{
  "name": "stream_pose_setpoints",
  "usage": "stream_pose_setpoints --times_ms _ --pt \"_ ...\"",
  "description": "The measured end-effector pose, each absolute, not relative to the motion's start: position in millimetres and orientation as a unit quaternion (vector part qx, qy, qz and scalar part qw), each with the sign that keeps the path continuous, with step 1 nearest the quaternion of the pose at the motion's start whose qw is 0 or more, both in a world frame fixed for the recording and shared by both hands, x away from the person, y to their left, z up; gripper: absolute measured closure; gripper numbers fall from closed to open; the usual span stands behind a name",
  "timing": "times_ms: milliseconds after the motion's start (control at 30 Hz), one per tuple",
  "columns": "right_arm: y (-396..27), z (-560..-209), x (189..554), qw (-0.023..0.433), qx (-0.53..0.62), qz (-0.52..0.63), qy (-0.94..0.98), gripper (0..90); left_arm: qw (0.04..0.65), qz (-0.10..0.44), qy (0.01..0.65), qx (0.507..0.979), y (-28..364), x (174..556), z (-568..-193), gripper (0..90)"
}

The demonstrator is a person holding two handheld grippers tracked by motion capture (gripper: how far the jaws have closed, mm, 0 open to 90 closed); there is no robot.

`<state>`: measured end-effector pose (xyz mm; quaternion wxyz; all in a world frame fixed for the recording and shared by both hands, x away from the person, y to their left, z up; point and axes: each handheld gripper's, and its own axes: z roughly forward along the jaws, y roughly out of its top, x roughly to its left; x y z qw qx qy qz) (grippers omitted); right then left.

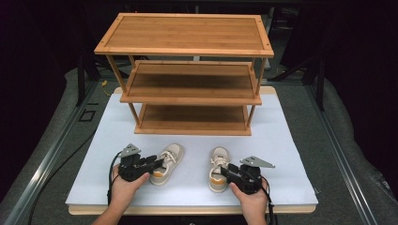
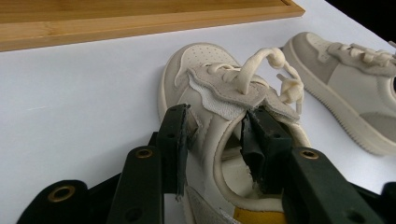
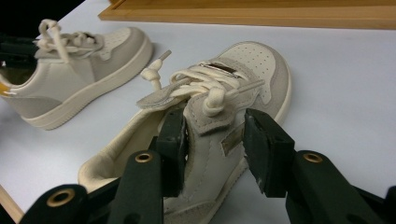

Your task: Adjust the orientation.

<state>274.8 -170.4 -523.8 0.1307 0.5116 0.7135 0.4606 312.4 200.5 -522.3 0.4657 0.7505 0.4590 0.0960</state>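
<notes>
Two small beige sneakers lie on the white sheet (image 1: 281, 140), toes toward the rack. My left gripper (image 1: 157, 164) (image 2: 215, 126) straddles one side wall of the left sneaker (image 1: 170, 157) (image 2: 205, 60): one jaw stands against the outside, the other inside the opening with a gap to the wall. My right gripper (image 1: 224, 171) (image 3: 215, 128) straddles a side wall of the right sneaker (image 1: 218, 161) (image 3: 247, 60), one jaw inside by the tongue, the other just off the outer side. Both shoes rest flat on the sheet.
A three-tier bamboo rack (image 1: 187, 33) stands at the back of the sheet, its bottom shelf (image 1: 192, 117) a short way beyond the toes. The table's front edge (image 1: 187, 209) lies just behind my hands. Grey carpet and metal rails flank the table.
</notes>
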Motion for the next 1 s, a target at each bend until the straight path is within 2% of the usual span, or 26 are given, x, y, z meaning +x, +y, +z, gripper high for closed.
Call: stream_pose_setpoints --times_ms 300,533,1000 --pt "-150.0 -522.0 289.8 0.123 0.465 0.455 0.749 61.4 0.461 0.099 0.471 0.745 182.9 309.9 -521.4 61.4" --pt "-143.8 -521.5 296.0 0.114 0.453 0.457 0.757 62.2 0.473 0.074 0.479 0.736 181.5 310.0 -523.2 59.1" --pt "-127.4 -521.7 302.9 0.111 0.435 0.457 0.767 63.1 0.477 0.061 0.456 0.749 167.8 308.0 -526.2 60.4"
